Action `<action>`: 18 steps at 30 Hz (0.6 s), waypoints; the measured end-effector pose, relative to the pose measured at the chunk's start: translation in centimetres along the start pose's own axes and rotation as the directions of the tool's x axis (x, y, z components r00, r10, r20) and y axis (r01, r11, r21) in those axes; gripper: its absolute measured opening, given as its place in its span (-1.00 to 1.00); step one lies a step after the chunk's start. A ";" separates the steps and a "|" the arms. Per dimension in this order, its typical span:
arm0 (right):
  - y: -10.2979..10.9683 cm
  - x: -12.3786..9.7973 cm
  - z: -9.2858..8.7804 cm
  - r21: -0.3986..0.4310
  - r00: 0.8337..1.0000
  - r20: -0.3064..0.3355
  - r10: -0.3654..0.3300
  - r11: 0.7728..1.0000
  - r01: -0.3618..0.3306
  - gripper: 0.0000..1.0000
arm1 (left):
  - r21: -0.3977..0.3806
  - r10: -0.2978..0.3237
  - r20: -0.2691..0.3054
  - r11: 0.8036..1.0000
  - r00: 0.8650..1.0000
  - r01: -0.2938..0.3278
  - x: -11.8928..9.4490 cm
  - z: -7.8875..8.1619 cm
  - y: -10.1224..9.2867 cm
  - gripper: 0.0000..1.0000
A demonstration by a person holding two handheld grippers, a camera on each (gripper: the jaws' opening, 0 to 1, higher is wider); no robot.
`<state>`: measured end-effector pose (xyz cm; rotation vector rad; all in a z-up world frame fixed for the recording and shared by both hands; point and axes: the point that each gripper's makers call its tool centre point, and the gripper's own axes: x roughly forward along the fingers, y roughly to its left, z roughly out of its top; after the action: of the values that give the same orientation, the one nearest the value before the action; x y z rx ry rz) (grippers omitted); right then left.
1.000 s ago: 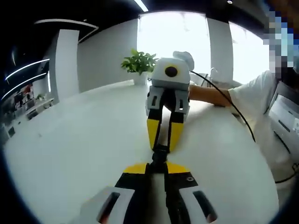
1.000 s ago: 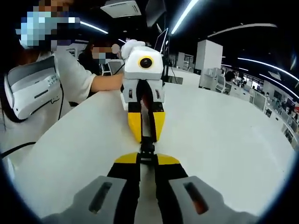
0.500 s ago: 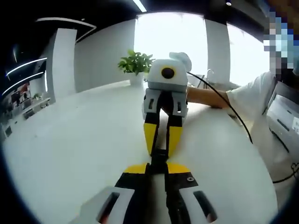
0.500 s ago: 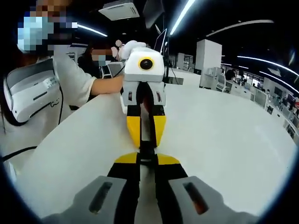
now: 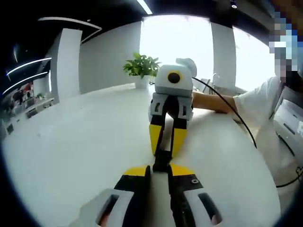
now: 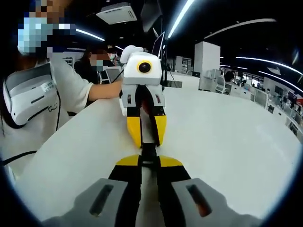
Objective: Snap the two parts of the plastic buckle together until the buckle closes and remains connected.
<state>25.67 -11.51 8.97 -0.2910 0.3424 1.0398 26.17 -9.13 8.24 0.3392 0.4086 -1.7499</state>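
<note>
The black plastic buckle hangs between the two grippers, just above the white table. In the left gripper view my left gripper is shut on its near end, and the right gripper faces it tip to tip, shut on the far end. In the right gripper view the buckle runs as one black piece from my right gripper to the left gripper. I cannot tell whether the two halves have latched, because the yellow fingertips hide the joint.
A potted plant stands at the table's far edge. A person in a white sleeve leans on the table at the right, with a black cable running across. In the right gripper view the person is at the left and bare tabletop spreads to the right.
Both grippers stay tip to tip on the buckle. The views have shifted slightly with the hands, and the facing gripper sits a touch differently in each picture.
</note>
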 end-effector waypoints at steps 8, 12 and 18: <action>-2.3 -1.0 0.3 0.012 0.999 0.009 -0.031 0.999 0.031 -0.77 | -0.046 0.041 0.066 0.998 0.997 -0.038 -1.4 1.1 0.8 -0.72; -4.4 -0.8 -0.1 0.007 0.999 -0.029 -0.046 0.999 0.046 -0.77 | -0.060 0.062 0.070 0.997 0.996 -0.058 -1.8 1.0 0.9 -0.72; -8.3 -0.5 -0.2 0.008 0.997 -0.043 -0.066 0.998 0.066 -0.76 | -0.081 0.055 0.066 0.995 0.996 -0.049 -1.8 0.7 0.8 -0.72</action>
<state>32.64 -15.93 9.62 -0.3146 0.3739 0.9681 27.35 -7.99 9.58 0.2308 0.4159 -1.6845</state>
